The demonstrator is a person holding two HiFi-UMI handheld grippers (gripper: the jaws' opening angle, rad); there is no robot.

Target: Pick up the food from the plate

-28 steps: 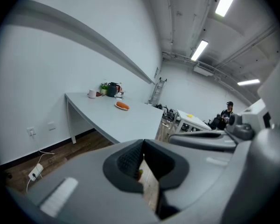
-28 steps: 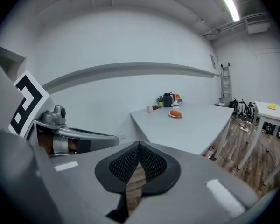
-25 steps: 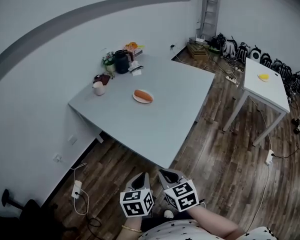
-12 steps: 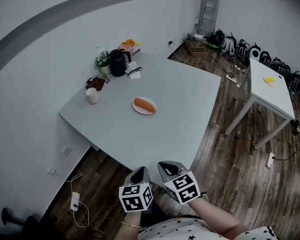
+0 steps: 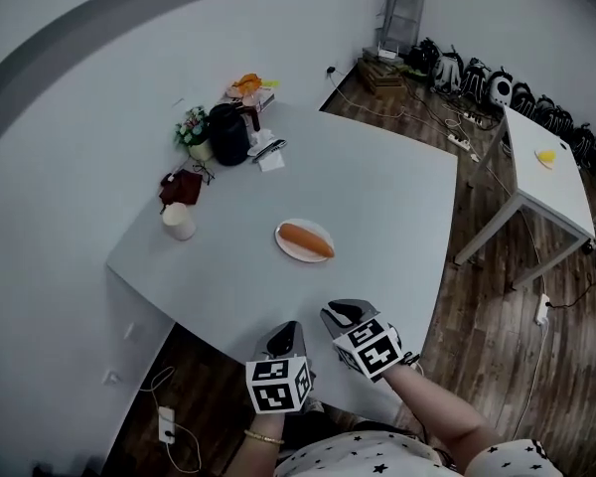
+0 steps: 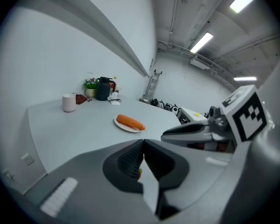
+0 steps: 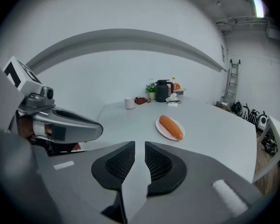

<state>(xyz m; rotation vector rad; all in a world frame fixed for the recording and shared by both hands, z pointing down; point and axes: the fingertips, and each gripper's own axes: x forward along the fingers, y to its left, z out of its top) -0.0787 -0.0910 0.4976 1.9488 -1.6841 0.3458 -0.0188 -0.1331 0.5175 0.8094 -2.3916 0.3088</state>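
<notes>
Left gripper (image 5: 286,336) jaws closed, empty; right gripper (image 5: 344,314) jaws opening, narrow gap, empty. Orange food (image 5: 307,238) on plate (image 5: 288,252) at 12 o'clock on worktop (image 5: 377,207)

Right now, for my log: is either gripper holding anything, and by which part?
Nothing is held. The left gripper is shut and empty; the right gripper is opening with nothing between its jaws; the food lies on its plate.
</notes>
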